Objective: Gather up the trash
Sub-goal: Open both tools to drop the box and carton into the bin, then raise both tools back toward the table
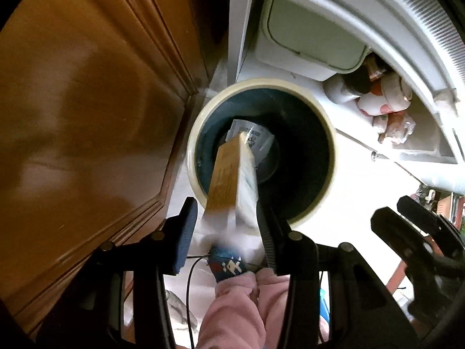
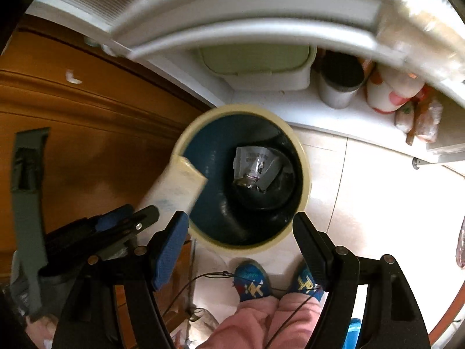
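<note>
my left tongs (image 1: 226, 224) wide, long tan cardboard box (image 1: 229, 180) loose between, above cream-rimmed round bin (image 1: 325, 133); right tongs (image 2: 241, 232) wide, empty. keep clear, let box drop straight.

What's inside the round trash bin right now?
In the trash bin: a crumpled silvery wrapper on dark liner; a long box pokes in. Anything beneath the wrapper is hidden.

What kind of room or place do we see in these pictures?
Probably a home, perhaps a kitchen corner: a round cream-rimmed waste bin stands on pale floor tiles, beside a brown wooden cabinet door and a low white shelf holding food packets.
</note>
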Available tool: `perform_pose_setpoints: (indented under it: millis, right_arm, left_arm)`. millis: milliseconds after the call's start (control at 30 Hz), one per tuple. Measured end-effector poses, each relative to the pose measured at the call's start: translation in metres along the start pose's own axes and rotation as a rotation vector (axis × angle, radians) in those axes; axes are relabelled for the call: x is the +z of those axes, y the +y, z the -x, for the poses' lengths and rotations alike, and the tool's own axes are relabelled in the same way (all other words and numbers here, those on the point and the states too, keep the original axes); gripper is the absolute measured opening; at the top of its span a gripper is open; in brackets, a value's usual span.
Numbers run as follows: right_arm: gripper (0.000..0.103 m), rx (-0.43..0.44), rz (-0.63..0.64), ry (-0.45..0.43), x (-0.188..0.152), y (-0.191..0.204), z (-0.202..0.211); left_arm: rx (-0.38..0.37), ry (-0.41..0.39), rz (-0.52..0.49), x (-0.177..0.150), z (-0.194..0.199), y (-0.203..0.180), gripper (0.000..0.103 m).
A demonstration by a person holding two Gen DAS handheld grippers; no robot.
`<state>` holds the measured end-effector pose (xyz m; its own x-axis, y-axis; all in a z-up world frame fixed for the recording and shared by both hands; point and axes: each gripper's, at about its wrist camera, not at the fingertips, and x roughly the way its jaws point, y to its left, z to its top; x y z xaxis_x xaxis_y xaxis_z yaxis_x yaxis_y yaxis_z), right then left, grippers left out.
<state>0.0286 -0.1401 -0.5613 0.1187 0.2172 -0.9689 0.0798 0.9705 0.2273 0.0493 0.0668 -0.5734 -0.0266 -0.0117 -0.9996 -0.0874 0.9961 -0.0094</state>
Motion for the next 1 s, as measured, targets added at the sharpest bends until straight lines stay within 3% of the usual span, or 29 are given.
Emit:
perform_pose_setpoints:
  millis: [67, 100, 200, 367, 400, 567, 800, 1000]
  right_arm:
    - [0.075, 0.003, 0.002, -0.014, -0.005, 0.006, 0.026]
    - [0.075, 0.004, 0.002, -0.023, -0.007, 0.009, 0.040]
    - [0.075, 0.004, 0.001, -0.048, -0.010, 0.016, 0.082]
    - [0.075, -0.018, 0.008, -0.081, -0.019, 0.030, 0.167]
    - [0.075, -0.021, 0.012, -0.090, -0.021, 0.034, 0.184]
    - [0.075, -0.030, 0.035, -0.162, -0.027, 0.055, 0.283]
    - [0.075, -0.047, 0.063, -0.312, -0.038, 0.092, 0.418]
    - [0.075, -0.084, 0.076, -0.455, -0.047, 0.121, 0.508]
  left_arm:
    - [-0.004, -0.014, -0.002, -0.001, 0.019, -0.002, 0.060]
    - [-0.003, -0.019, -0.006, -0.002, 0.030, -0.003, 0.063]
    - [0.005, -0.035, -0.014, -0.005, 0.061, -0.009, 0.063]
    - [-0.001, -0.071, -0.058, -0.022, 0.148, -0.012, 0.063]
    - [0.014, -0.041, -0.082, -0.024, 0.166, -0.017, 0.063]
    - [-0.054, -0.120, -0.144, -0.038, 0.277, -0.036, 0.063]
    - [-0.140, -0.323, -0.253, -0.047, 0.437, -0.045, 0.063]
    - [-0.191, -0.519, -0.301, -0.044, 0.538, -0.041, 0.063]
